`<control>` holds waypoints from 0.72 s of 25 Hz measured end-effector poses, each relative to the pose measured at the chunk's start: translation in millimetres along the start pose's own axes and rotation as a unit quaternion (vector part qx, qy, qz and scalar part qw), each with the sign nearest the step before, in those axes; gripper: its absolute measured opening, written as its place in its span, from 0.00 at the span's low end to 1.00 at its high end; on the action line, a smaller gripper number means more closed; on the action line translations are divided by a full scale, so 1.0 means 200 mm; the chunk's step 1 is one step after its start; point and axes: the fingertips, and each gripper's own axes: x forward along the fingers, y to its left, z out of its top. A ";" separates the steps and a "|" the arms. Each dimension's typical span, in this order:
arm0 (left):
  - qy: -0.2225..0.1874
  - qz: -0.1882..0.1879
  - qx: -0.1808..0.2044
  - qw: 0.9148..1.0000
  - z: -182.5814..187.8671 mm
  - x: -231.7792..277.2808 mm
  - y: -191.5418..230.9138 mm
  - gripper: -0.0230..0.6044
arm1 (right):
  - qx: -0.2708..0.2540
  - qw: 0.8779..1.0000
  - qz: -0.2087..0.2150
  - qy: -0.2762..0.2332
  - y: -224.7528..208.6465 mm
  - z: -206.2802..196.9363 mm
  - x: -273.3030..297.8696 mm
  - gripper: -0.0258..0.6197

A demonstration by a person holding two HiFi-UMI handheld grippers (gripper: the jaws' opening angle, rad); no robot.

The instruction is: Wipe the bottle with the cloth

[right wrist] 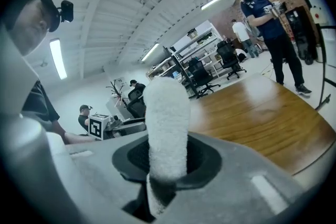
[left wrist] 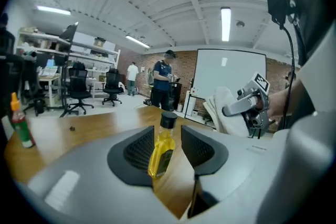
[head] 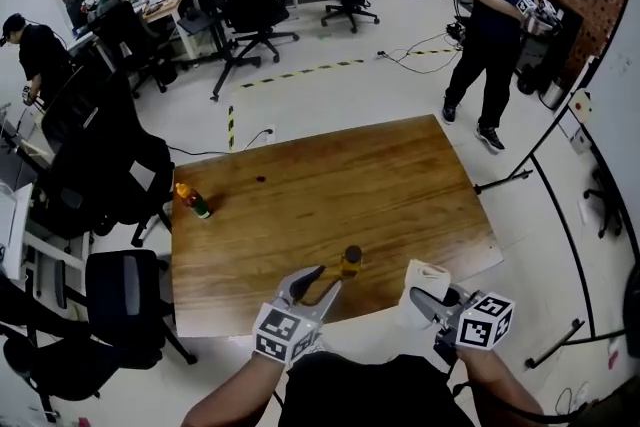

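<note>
A small bottle (head: 349, 263) of yellow liquid with a black cap stands near the front edge of the wooden table (head: 330, 185). My left gripper (head: 322, 279) reaches toward it from the left. In the left gripper view the bottle (left wrist: 161, 147) sits between the fingertips, and table shows between it and the right pad (left wrist: 202, 147), so the left gripper (left wrist: 167, 148) is open. My right gripper (head: 428, 302) is off the table's front right corner, shut on a folded white cloth (head: 422, 279). The cloth (right wrist: 167, 123) sticks up out of the right gripper (right wrist: 168, 161).
A second bottle (head: 192, 201) with an orange cap stands at the table's left edge. Black office chairs (head: 125, 290) crowd the left side. A person (head: 500, 25) stands beyond the far right corner, near a whiteboard stand (head: 610, 105).
</note>
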 end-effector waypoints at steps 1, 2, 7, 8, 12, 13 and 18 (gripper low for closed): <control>-0.005 0.011 -0.023 1.000 0.00 -0.04 -0.03 0.32 | -0.009 1.000 0.009 0.004 0.00 0.00 -0.03 0.15; -0.011 0.026 -0.043 0.999 0.00 -0.08 -0.06 0.29 | -0.018 1.000 0.021 0.009 0.01 -0.01 -0.06 0.15; -0.039 0.112 -0.129 0.985 -0.07 -0.21 -0.23 0.06 | -0.080 0.991 0.095 0.045 0.11 -0.06 -0.20 0.15; -0.039 0.120 -0.138 0.982 -0.10 -0.22 -0.30 0.06 | -0.089 0.989 0.103 0.049 0.13 -0.08 -0.24 0.15; -0.020 0.149 -0.140 0.979 -0.22 -0.30 -0.57 0.06 | -0.095 0.987 0.117 0.055 0.11 -0.20 -0.39 0.15; -0.015 0.155 -0.142 0.978 -0.25 -0.32 -0.63 0.06 | -0.091 0.987 0.119 0.061 0.10 -0.23 -0.42 0.15; 0.004 0.190 -0.156 0.969 -0.38 -0.49 -0.81 0.06 | -0.102 0.981 0.140 0.082 0.14 -0.35 -0.54 0.15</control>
